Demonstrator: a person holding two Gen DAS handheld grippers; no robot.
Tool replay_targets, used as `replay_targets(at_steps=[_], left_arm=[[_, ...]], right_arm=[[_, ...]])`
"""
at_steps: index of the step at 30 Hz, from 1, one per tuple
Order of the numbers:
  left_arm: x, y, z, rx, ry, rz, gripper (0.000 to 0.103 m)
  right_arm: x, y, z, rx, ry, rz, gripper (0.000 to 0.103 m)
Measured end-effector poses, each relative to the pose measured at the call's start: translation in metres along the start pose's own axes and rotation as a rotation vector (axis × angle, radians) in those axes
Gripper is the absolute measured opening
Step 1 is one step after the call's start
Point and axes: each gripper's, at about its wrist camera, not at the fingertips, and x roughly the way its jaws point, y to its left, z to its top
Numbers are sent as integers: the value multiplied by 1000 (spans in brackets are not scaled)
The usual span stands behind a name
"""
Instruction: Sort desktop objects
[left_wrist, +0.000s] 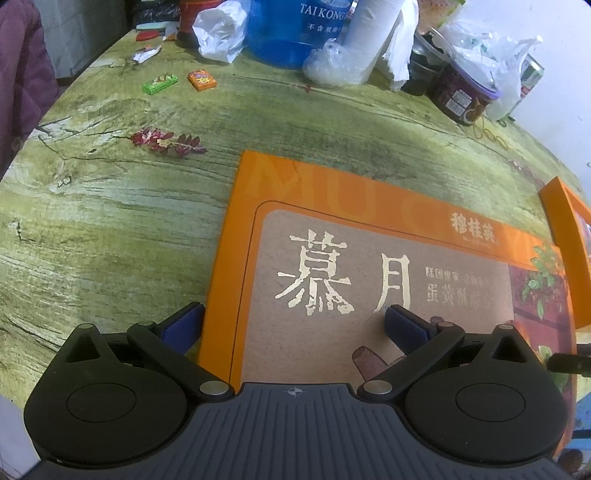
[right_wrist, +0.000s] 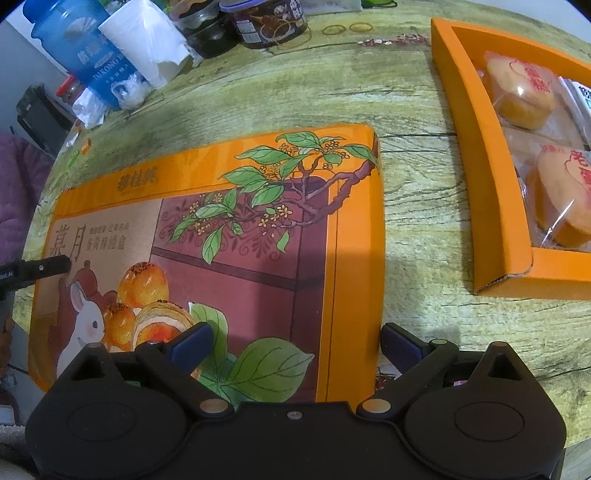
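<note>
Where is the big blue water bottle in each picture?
Left wrist view: the blue bottle stands at the top middle, at the far edge of the table, just left of the paper roll.
Right wrist view: the bottle is in the top left corner, again left of the roll.
Shared landmark: the orange lid lying flat under both grippers.

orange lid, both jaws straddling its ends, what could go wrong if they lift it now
1. The left gripper and right gripper each straddle an edge of the wide orange lid; uneven lifting could tilt or drop it.
2. The open tray of wrapped pastries sits close; a swing could knock it.
</note>
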Motion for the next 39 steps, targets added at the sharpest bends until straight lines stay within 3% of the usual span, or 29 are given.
replay_targets(at_steps=[14, 26, 39], left_arm=[[-12, 12, -16, -15, 40, -15, 103], [-9, 20, -24, -63, 68, -62, 103], [-9, 15, -27, -36, 55, -79, 103]], right_arm=[[2, -15, 1, 80, 27, 39, 100], [7, -7, 7, 51, 30, 29, 103], [5, -7, 5, 53, 27, 25, 102]])
